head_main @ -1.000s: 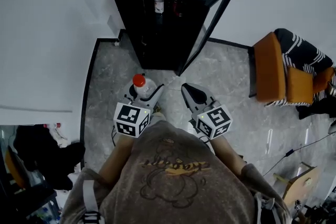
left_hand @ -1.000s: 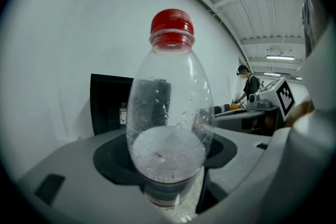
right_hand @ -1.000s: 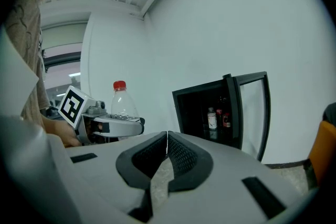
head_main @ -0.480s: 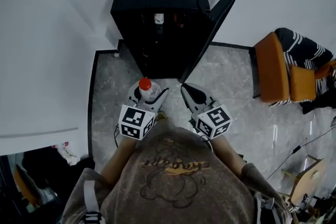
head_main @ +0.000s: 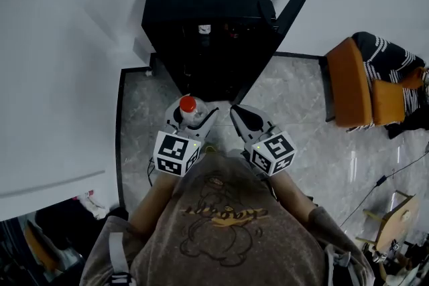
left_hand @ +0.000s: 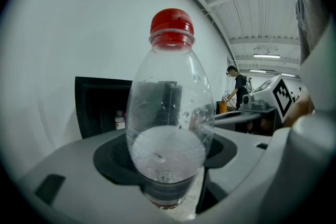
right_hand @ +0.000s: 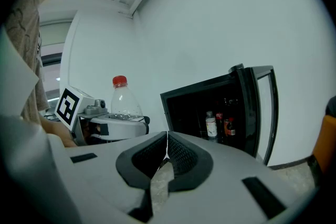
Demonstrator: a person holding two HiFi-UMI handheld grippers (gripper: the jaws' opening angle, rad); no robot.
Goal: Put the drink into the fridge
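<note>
A clear drink bottle (left_hand: 168, 128) with a red cap (head_main: 188, 104) stands upright between the jaws of my left gripper (head_main: 191, 118), which is shut on its lower body. It shows beside the other gripper too, as the bottle (right_hand: 123, 101). The black fridge (head_main: 208, 23) stands against the white wall just ahead, its door (head_main: 285, 17) swung open to the right. Small bottles (right_hand: 211, 124) stand on a shelf inside. My right gripper (head_main: 240, 118) hangs beside the left one, shut with its jaw tips touching and nothing between them.
An orange armchair (head_main: 365, 87) with a striped cushion stands to the right. The floor (head_main: 295, 110) is grey marble tile with a dark border strip (head_main: 120, 124) along the left. Cables and clutter lie at the lower right and lower left corners.
Both grippers and the bottle have moved forward, closer to the open fridge. The grips have not changed.
</note>
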